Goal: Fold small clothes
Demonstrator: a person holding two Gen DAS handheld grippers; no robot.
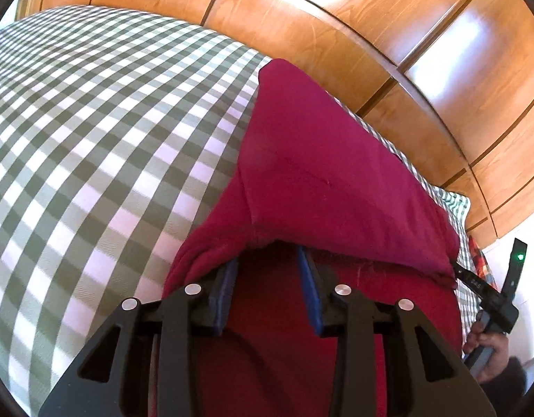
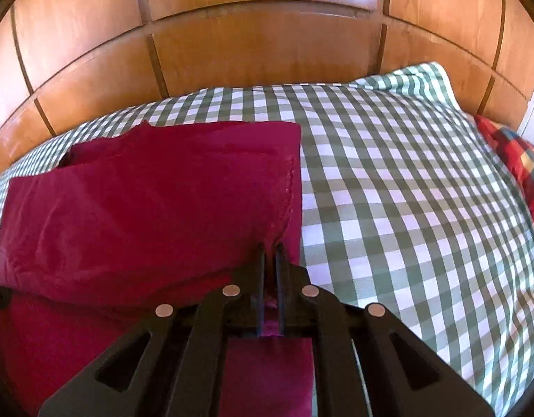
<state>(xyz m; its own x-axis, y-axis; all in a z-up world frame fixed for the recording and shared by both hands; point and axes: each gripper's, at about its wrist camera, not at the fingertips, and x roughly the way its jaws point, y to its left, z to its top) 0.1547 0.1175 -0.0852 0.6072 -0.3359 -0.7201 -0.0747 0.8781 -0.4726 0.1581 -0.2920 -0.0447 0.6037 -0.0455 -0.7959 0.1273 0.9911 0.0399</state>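
A magenta garment (image 1: pixel 319 173) lies on the green-checked bedcover (image 1: pixel 93 121), partly folded over itself. My left gripper (image 1: pixel 268 260) is open, its blue pads (image 1: pixel 310 288) wide apart, with the cloth's lifted fold draped over the fingertips. My right gripper (image 2: pixel 271 253) is shut on the garment's (image 2: pixel 145 201) right edge, near a stitched hem. In the left wrist view the right gripper (image 1: pixel 456 271) shows at the cloth's right corner, held by a hand.
A wooden panelled headboard (image 2: pixel 260 52) runs along the far side of the bed. A red plaid cloth (image 2: pixel 510 160) lies at the bedcover's (image 2: pixel 406 173) right edge. Bedcover spreads to the left of the garment in the left wrist view.
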